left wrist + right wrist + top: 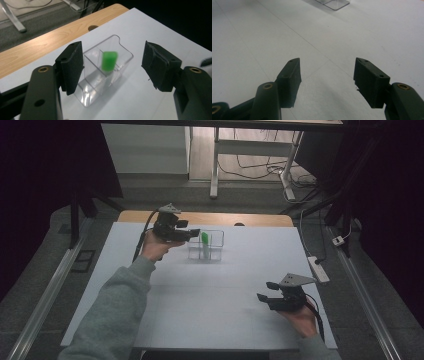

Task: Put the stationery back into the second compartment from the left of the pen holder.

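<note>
My left gripper (112,66) hangs above the clear plastic organizer (105,72), jaws spread wide with nothing between them, and the green block (109,60) sits upright in one of the box's inner compartments, poking up past the divider walls; it looks blurred, so I cannot tell whether it rests settled or is dropping. From the high view the same left gripper (192,234) sits just beside the organizer (206,245) at the far middle of the white table (215,310), with the green block (205,239) inside it. I judge the block to be light, stiff and smooth-sided, probably plastic, so if I want it out I would pinch its exposed top across the 2 flat faces, squarely, since a slanted grip could squirt it loose. The organizer looks thin, rigid and very light; I expect it to slide or tip if I nudge a wall, and its clear edges are hard to read, so I would come straight down. Room inside the compartment is tight: the divider and outer wall leave little space for my pads. My right gripper (325,75) rests low near my side of the table, jaws apart and empty, seen in the high view (267,291) well apart from the box. The table around both is bare, with the wooden edge (50,42) beyond the organizer and plenty of open surface toward me.
</note>
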`<state>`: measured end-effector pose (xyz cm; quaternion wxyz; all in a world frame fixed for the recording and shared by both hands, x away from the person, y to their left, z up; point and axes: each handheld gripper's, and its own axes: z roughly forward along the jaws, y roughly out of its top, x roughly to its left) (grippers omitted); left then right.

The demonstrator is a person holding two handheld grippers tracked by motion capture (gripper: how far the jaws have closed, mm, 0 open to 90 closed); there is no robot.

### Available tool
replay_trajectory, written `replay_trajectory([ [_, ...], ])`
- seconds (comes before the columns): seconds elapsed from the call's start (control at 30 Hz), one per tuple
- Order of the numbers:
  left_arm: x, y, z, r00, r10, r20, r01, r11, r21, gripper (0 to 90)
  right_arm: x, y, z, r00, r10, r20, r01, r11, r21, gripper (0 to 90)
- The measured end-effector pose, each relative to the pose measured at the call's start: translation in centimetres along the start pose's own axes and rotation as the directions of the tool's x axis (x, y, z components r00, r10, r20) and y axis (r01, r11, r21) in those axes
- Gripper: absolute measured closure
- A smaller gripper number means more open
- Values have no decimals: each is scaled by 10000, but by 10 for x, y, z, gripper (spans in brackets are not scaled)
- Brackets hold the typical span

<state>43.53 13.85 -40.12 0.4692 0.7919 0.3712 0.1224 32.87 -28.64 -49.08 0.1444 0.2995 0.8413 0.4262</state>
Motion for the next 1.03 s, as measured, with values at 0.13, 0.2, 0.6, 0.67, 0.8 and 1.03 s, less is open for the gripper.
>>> replay_trajectory([
  [0.13,-6,-34,-29,9995,322,-77,-323,9994,-104,330,-4,-3,-5,9998,53,180,-52,10000,-75,381],
  [0.2,-9,-54,-43,9992,369,-128,-369,9993,-10,332,-5,-4,-8,9997,104,239,-101,9998,-150,378],
  [0.6,-28,-133,-92,9976,439,-542,-425,9987,268,332,-11,-6,-16,9985,249,493,-234,9992,-310,376],
  [0.67,-29,-142,-94,9976,372,-578,-353,9988,340,332,-11,-6,-15,9987,262,436,-247,9991,-339,376],
  [0.8,-33,-158,-94,9984,132,-543,-101,9984,564,327,-12,-6,-14,9989,223,404,-214,9995,-221,376],
  [1.03,-34,-170,-94,9980,22,-634,20,9977,674,327,-12,-5,-15,9989,196,429,-182,9993,-327,374],
])
